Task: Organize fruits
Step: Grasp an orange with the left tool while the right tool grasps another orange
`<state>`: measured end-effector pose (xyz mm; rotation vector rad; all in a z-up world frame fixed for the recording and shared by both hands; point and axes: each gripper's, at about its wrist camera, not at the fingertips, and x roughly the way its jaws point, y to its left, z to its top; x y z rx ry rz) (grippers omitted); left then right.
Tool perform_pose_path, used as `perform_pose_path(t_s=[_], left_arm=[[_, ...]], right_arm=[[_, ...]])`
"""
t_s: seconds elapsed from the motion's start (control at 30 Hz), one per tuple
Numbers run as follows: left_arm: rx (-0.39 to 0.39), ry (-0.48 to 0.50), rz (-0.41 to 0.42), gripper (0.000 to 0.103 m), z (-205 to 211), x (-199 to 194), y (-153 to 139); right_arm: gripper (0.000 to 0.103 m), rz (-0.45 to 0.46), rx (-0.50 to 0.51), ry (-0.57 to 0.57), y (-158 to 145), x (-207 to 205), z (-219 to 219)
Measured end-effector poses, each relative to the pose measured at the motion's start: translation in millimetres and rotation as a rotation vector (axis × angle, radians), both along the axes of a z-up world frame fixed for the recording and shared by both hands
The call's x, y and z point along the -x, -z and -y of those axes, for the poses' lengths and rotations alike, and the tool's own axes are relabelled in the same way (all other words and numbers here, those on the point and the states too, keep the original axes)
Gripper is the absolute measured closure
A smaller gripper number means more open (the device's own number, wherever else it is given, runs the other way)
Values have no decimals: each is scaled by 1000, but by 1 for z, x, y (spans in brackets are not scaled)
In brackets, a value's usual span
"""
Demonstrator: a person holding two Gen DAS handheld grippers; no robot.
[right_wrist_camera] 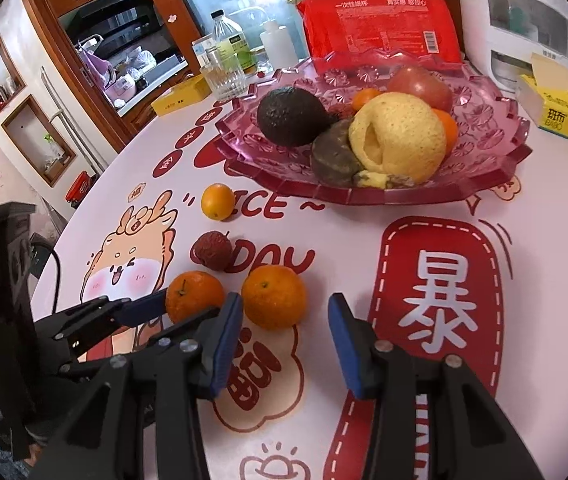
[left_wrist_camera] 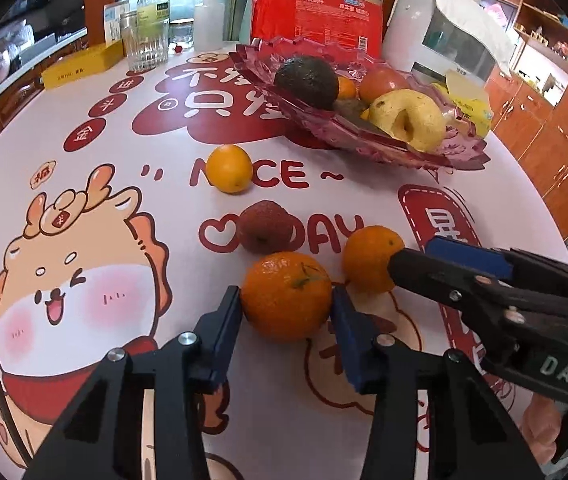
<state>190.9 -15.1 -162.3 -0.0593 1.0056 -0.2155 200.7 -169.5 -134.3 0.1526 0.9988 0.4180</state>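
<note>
Several fruits lie loose on the printed tablecloth: a near tangerine (left_wrist_camera: 286, 295), a second tangerine (left_wrist_camera: 372, 259), a red lychee (left_wrist_camera: 266, 229) and a small orange (left_wrist_camera: 229, 168). My left gripper (left_wrist_camera: 286, 308) has its blue pads on both sides of the near tangerine, touching it. My right gripper (right_wrist_camera: 284, 316) is open, with the second tangerine (right_wrist_camera: 274, 297) just ahead between its fingertips. The pink glass fruit plate (right_wrist_camera: 480, 184) holds an avocado (right_wrist_camera: 290, 116), a yellow apple (right_wrist_camera: 398, 142), a red apple and other fruit.
Behind the plate stand a red package (right_wrist_camera: 380, 24), a white appliance (right_wrist_camera: 524, 20) and a yellow tissue box (right_wrist_camera: 560, 114). A glass (left_wrist_camera: 145, 42), bottles and a yellow box (left_wrist_camera: 84, 65) sit at the far left. Wooden cabinets lie beyond the table edge.
</note>
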Motion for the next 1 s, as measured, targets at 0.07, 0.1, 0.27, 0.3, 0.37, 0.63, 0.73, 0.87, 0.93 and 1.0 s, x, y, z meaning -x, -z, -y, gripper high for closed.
perform_pose_path(t_s=[0.07,0.1,0.27,0.3,0.37,0.63,0.73,0.87,0.93,1.0], left_arm=[[-17,-6,1,60,-2,2,-2],[-28,-13,1,60,-4,3,-2],[-5,-58,-17,60,-22,9,-3],[0,-64,-19,60,-24,10,-3],[9,-75,-21,60,-28,12,-3],[10,-88,-21,60,-31,17,-3],[17,-94,-24,60,-33,20,-2],[37,-109,-34,60,-36,22,-2],[44,-115,-39,60,-39,24,-3],[45,-119,-43,60,-40,25,-4]], right_arm=[[58,-6,1,-4,3,-3,-3],[58,-9,2,-5,4,-4,-4],[62,-12,21,-18,10,-6,-13],[63,-11,31,-21,11,-7,-16],[63,7,44,-19,11,-6,-19],[64,34,100,-32,9,-3,-26],[62,37,135,-38,8,-6,-32],[61,36,171,-41,11,-11,-39],[62,52,194,-39,10,-11,-42],[63,59,210,-38,9,-9,-45]])
